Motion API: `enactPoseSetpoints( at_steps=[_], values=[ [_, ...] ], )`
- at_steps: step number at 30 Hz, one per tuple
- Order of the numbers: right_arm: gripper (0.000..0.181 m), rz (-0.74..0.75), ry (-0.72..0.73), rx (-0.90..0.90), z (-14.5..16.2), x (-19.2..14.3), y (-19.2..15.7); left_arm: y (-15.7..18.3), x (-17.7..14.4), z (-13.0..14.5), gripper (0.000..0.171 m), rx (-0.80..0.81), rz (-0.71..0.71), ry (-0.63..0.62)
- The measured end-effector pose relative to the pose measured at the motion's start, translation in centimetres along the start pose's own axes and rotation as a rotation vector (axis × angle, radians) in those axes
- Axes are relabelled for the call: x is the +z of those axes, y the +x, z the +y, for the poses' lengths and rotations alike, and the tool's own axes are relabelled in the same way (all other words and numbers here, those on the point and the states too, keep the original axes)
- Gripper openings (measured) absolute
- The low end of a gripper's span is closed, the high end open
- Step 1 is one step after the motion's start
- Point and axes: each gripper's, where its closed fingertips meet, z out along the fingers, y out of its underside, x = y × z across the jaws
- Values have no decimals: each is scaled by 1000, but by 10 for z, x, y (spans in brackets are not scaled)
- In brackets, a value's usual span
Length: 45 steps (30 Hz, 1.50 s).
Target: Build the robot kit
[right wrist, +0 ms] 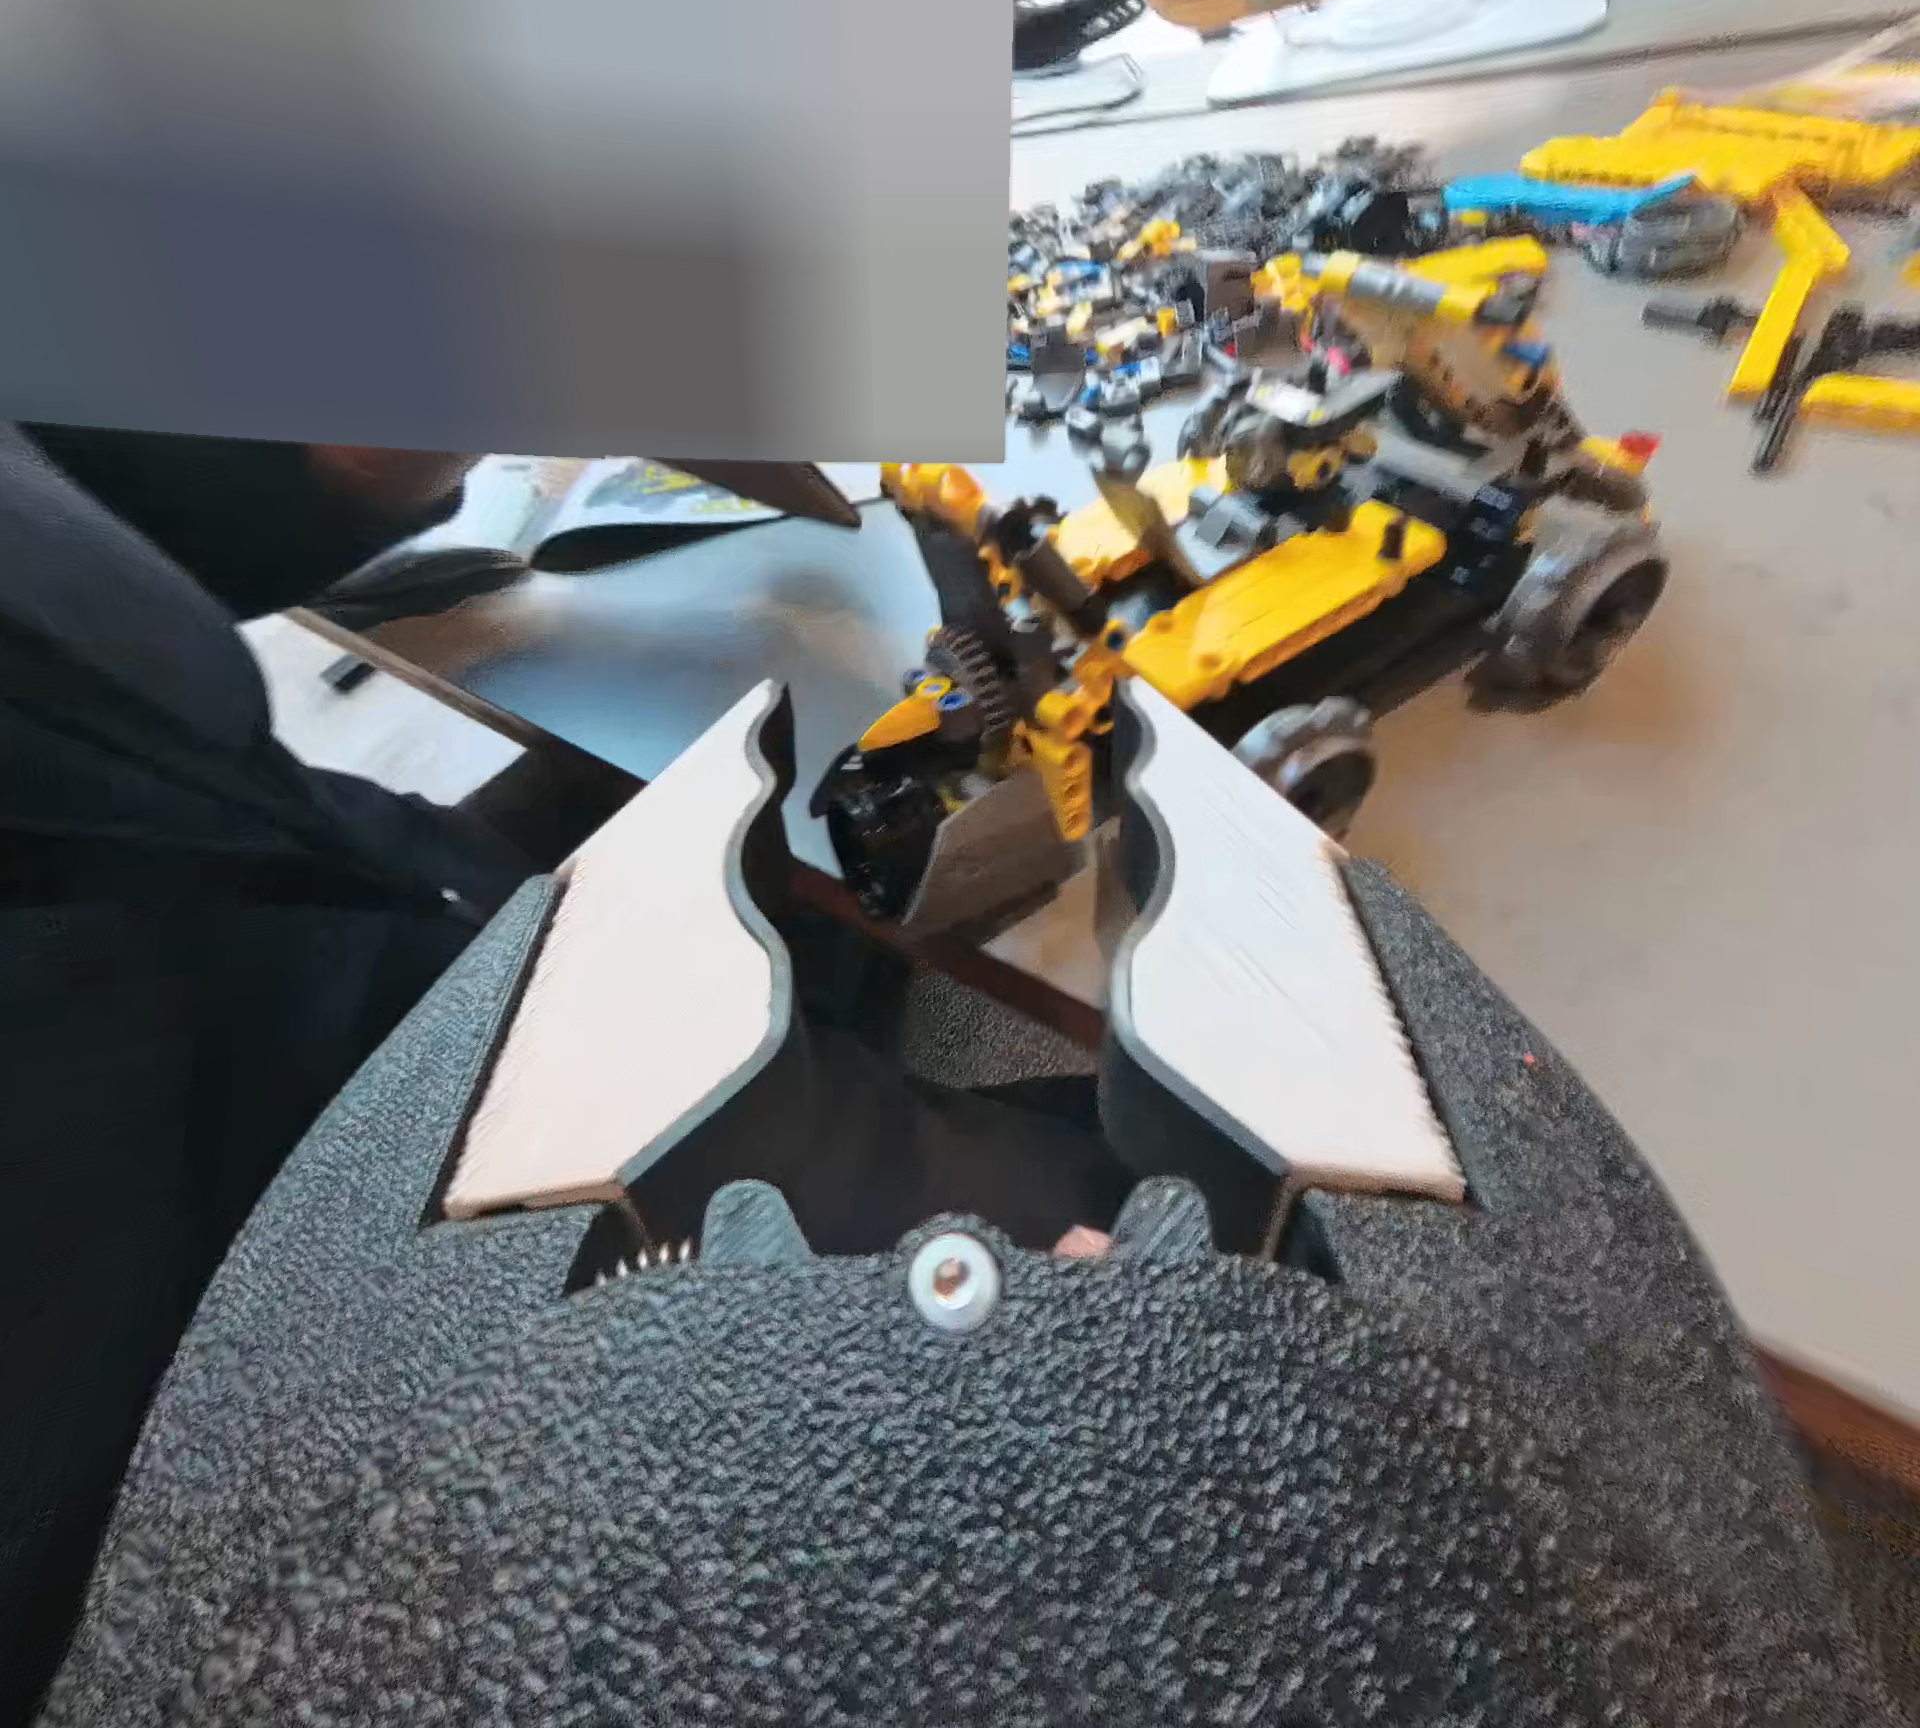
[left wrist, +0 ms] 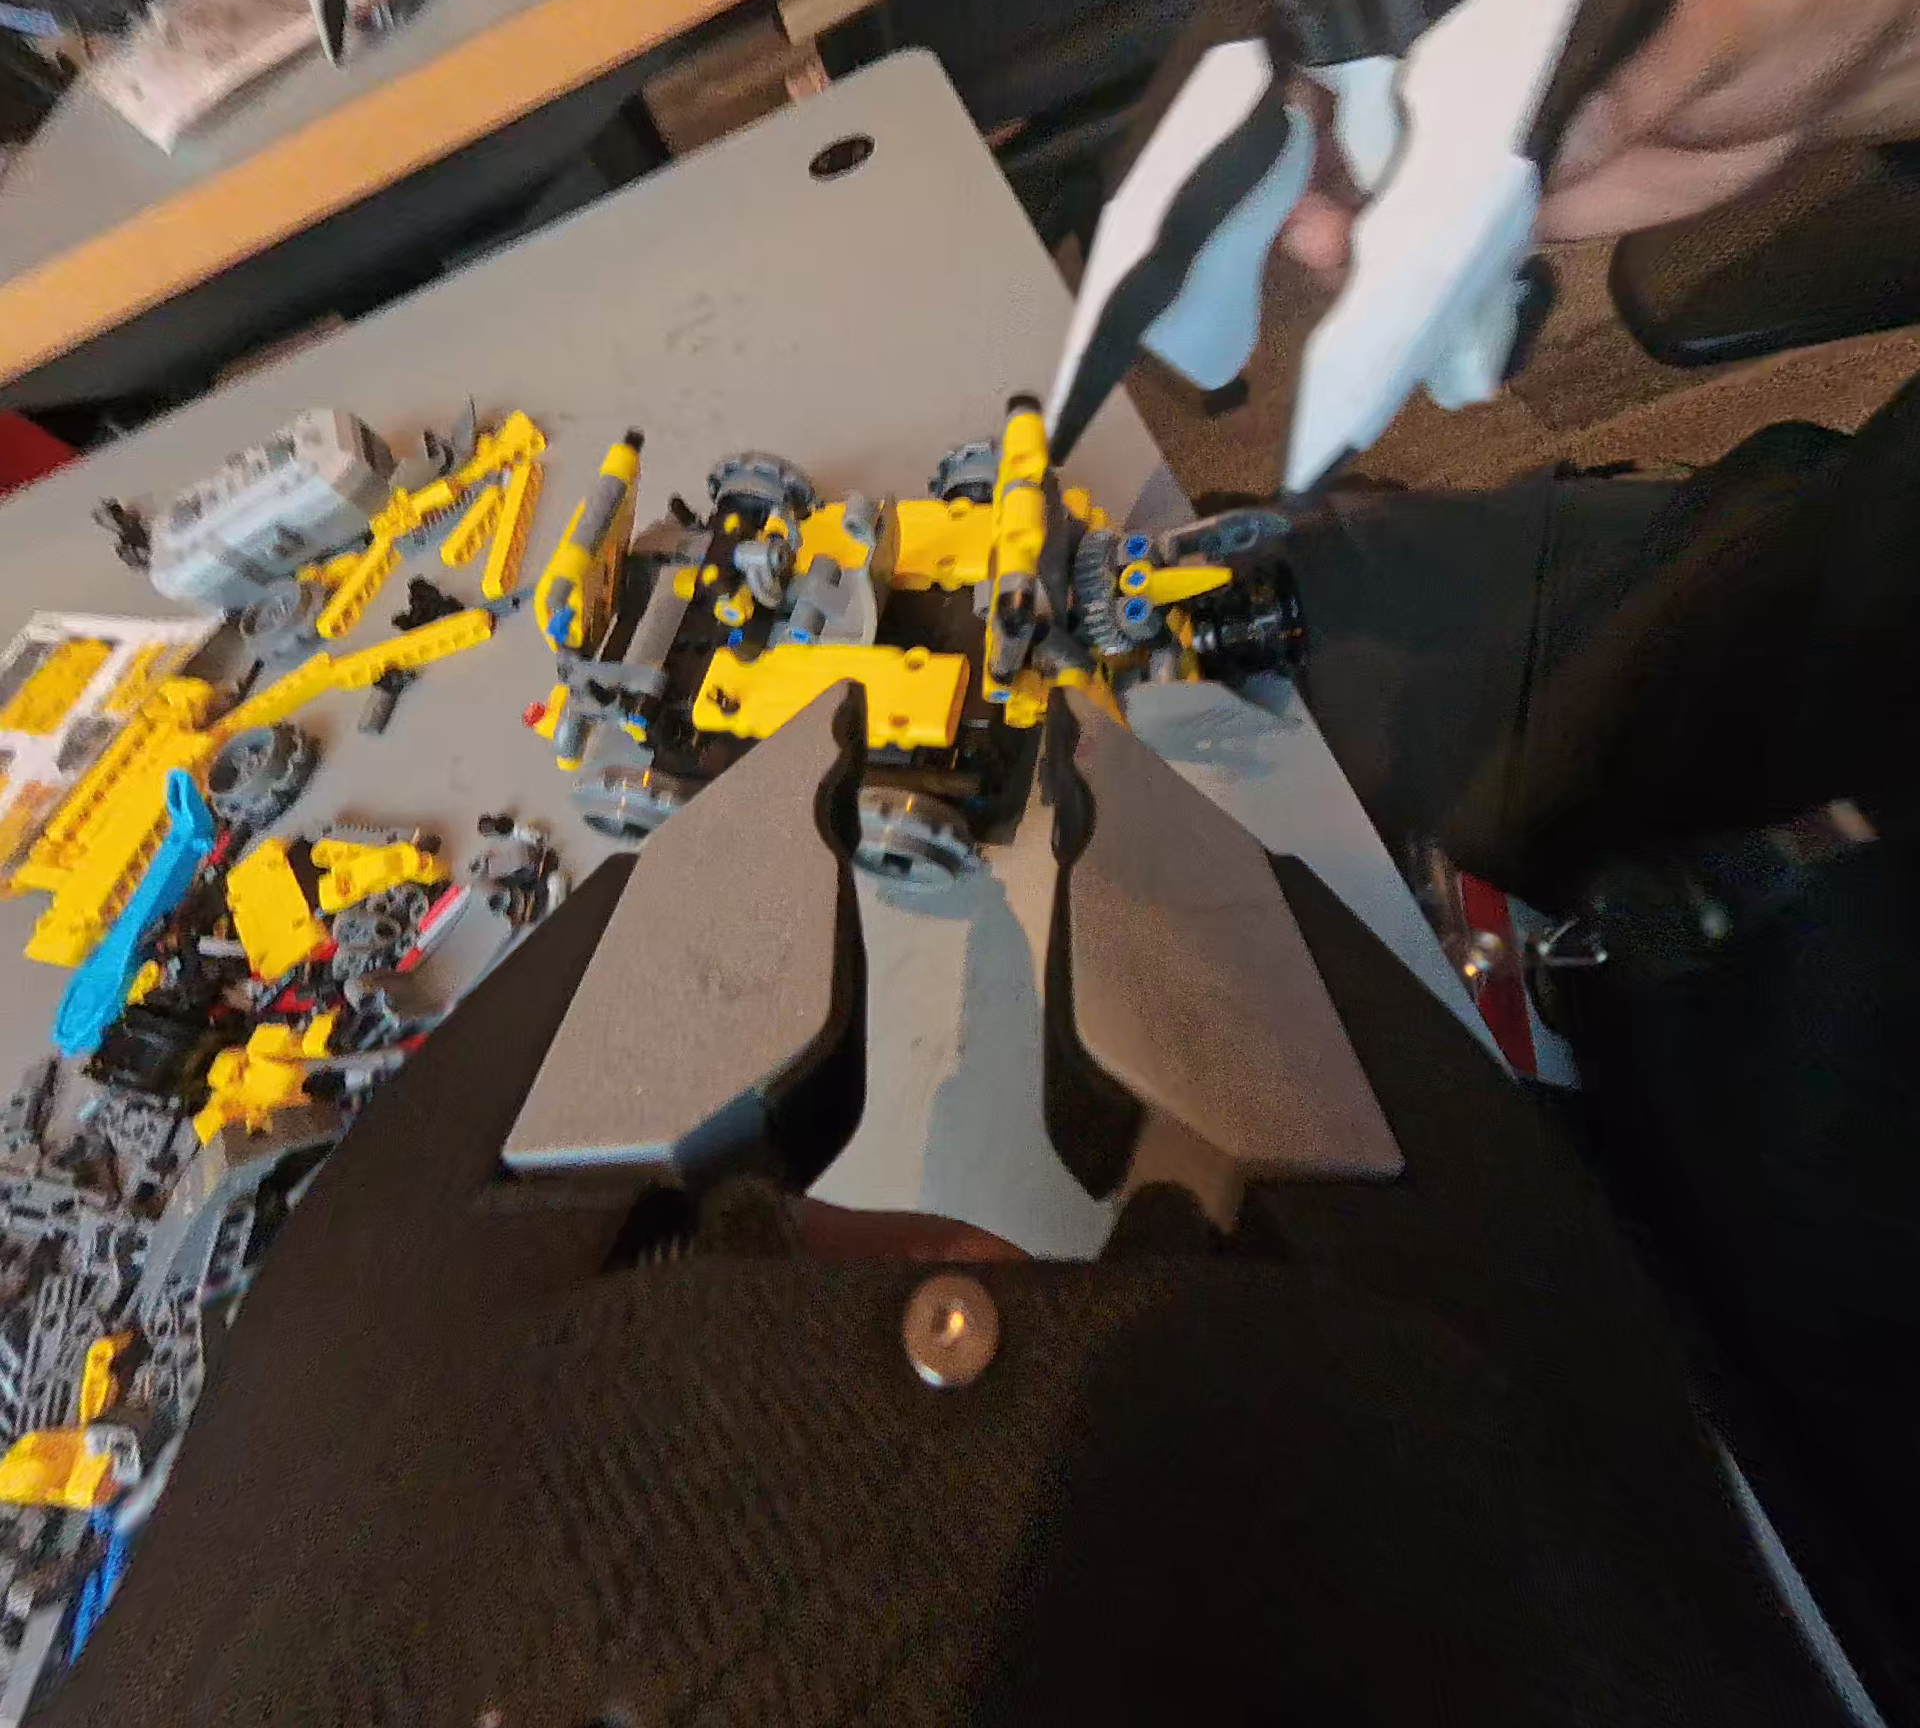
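So: both grippers spread, closing on nothing, at a half-built yellow toy vehicle on a grey table.

Left wrist view: left gripper (left wrist: 951, 707) w/ dark fingers apart, tips just at the near side of the yellow toy vehicle (left wrist: 883, 618); whether they touch it, can't tell. Grey table (left wrist: 727, 307) carries loose yellow beams (left wrist: 416, 535) and a blue part (left wrist: 135, 920) to the left. Right gripper (left wrist: 1174, 457), white fingers apart, hangs above vehicle's right end.
Right wrist view: right gripper (right wrist: 951, 702) apart, near the vehicle's (right wrist: 1299, 577) geared end; parts pile (right wrist: 1195, 276) beyond.
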Motion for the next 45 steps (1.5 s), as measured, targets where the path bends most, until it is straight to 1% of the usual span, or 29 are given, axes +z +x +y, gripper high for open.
enactPoseSetpoints(
  at_steps=[1, 2, 3, 4, 5, 7, 9, 10, 11, 13, 15, 18, 19, 22, 25, 27, 29, 30, 32, 36, 37, 38, 39, 41, 43, 45],
  values=[
    [66, 50, -17, 15, 7, 3, -2, -3, -1, 5, 33, -27, 5, -36],
    [79, 109, -37, 13, 14, 5, -3, -5, -2, 10, 36, -64, 15, -71],
    [86, 163, -63, -1, 20, 7, -5, -5, -2, 14, 38, -104, 36, -98],
    [86, 222, -90, -24, 24, 8, -4, -7, -2, 18, 34, -141, 43, -113],
    [88, 288, -114, -51, 28, 9, -1, -10, 0, 22, 34, -174, 33, -120],
    [100, 354, -152, -87, 34, 16, 1, -12, 7, 30, 35, -217, 23, -131],
    [97, 379, -186, -116, 40, 25, 3, -12, 15, 38, 35, -236, 5, -166],
    [95, 388, -217, -122, 45, 29, 5, -12, 19, 41, 38, -237, -7, -174],
    [86, 386, -243, -136, 49, 32, 6, -13, 23, 41, 37, -237, -26, -171],
    [82, 350, -268, -185, 49, 34, 8, -13, 27, 40, 33, -262, -47, -155],
    [82, 307, -305, -250, 47, 29, 12, -9, 27, 35, 35, -305, -41, -139],
    [76, 384, -343, -334, 38, 9, 37, -1, 29, 31, 31, -282, -25, -139],
    [76, 390, -364, -332, 40, 5, 44, 2, 30, 30, 31, -267, -21, -139],
    [77, 360, -344, -241, 42, 0, 52, 6, 34, 26, 32, -228, -8, -134],
    [82, 380, -314, -181, 40, -4, 58, 5, 34, 16, 32, -229, 1, -97],
    [84, 401, -283, -139, 34, -6, 58, -2, 27, 5, 31, -225, -21, -50],
    [81, 393, -252, -97, 29, -3, 52, -15, 18, -1, 31, -221, -58, -24],
    [79, 396, -258, -89, 31, -1, 52, -22, 15, -1, 31, -225, -74, -23],
    [75, 426, -274, -87, 32, 1, 58, -37, 10, 5, 32, -244, -100, -42],
    [71, 431, -231, -26, 22, -2, 60, -60, 2, 16, 41, -271, -133, -70],
    [68, 435, -236, -11, 21, -2, 62, -64, 1, 17, 45, -266, -135, -75],
    [66, 433, -240, 4, 21, 0, 64, -69, 1, 20, 53, -258, -138, -89],
    [68, 424, -244, 26, 22, 3, 64, -74, 1, 24, 59, -250, -141, -107],
    [72, 419, -251, 62, 24, 8, 64, -80, 4, 30, 66, -259, -114, -133],
    [64, 435, -244, 75, 23, 7, 67, -81, 10, 34, 73, -297, -45, -145],
    [61, 430, -222, 96, 21, 6, 68, -83, 16, 41, 72, -330, 8, -166]
  ],
)
